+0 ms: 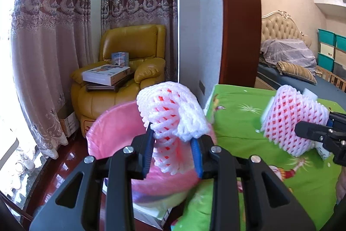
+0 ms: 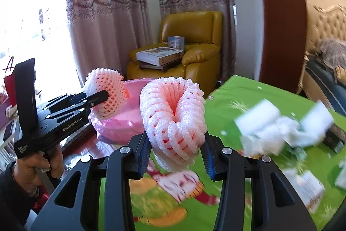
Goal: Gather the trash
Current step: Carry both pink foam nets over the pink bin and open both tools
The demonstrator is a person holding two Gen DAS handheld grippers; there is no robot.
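Surface: green cartoon-print cloth [image 2: 248,92]; pink-lined bin [image 1: 112,133] ahead
Nets: two white-and-red foam fruit nets
Left gripper [image 1: 173,151]: clamps one foam net [image 1: 170,114] over the bin
Right gripper [image 2: 176,151]: clamps other foam net [image 2: 173,118]; scrap pile [image 2: 279,129] right of it

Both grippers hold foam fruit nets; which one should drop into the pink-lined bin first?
Left. The left gripper holds its foam net at the pink-lined bin. The right gripper and its net are above the green table cover, beside the bin.
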